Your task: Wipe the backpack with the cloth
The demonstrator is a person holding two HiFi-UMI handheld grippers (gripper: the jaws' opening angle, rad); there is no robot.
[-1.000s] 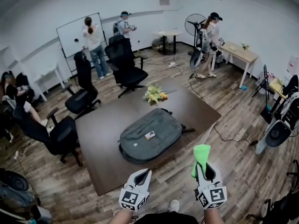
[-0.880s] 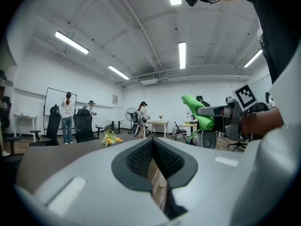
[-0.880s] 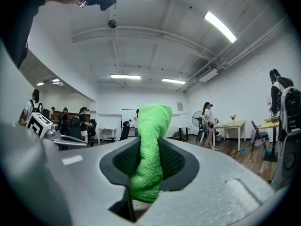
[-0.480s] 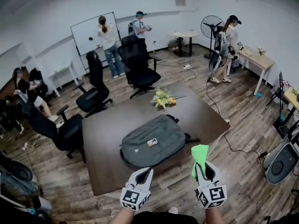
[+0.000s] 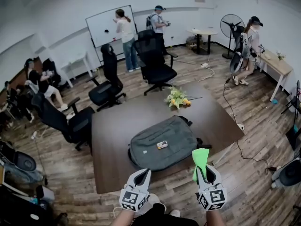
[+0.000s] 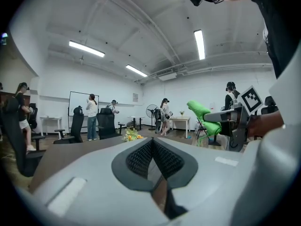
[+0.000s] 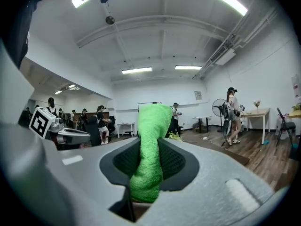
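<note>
Green cloth (image 5: 201,157) stands up out of the right hand-held gripper (image 5: 205,169) in the head view. It is held low, off the near edge of the worktop (image 5: 110,126) and apart from the grey backpack (image 5: 163,142), which lies flat near the worktop's middle. The left hand-held gripper (image 5: 142,174) hangs beside it, and both arms are cut off by the bottom edge. Flowers (image 5: 177,98) lie near the far edge. Chairs (image 5: 106,91) crowd the far and left sides, while the near and right sides stand open.

Left gripper view: the jaws are pressed together with nothing between them, and the gripper's own body covers most of the worktop.

Right gripper view: the jaws clamp the cloth, whose lower end is lost in the throat behind them.
</note>
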